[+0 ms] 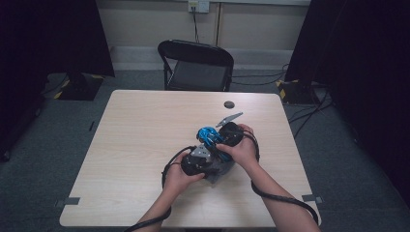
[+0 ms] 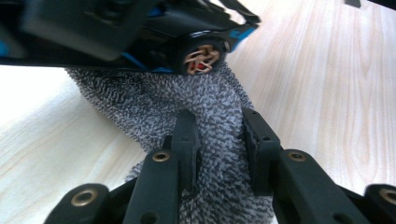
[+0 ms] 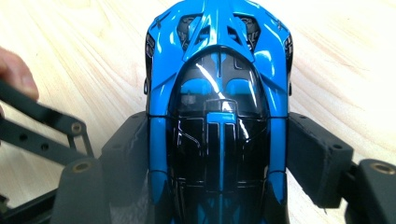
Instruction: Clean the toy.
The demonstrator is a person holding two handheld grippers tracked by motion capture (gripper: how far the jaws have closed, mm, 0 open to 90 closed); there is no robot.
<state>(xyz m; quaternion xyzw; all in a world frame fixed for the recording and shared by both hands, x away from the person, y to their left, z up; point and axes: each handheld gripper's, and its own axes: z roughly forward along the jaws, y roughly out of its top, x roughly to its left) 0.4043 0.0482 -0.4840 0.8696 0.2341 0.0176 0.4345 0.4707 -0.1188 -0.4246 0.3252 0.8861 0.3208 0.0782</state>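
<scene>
Near the front right of the wooden table (image 1: 145, 130), both forearms are brought in from the near edge with the hands drawn close together. The left gripper (image 2: 217, 140) is clenched on a fold of grey speckled cloth (image 2: 210, 102), just under the blue toy car (image 3: 217, 107). The car is clamped by its sides in the right gripper (image 3: 217, 163), roof towards the camera, above the tabletop.

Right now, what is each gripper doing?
Left gripper: closed on the grey cloth.
Right gripper: closed on the blue toy car.
</scene>
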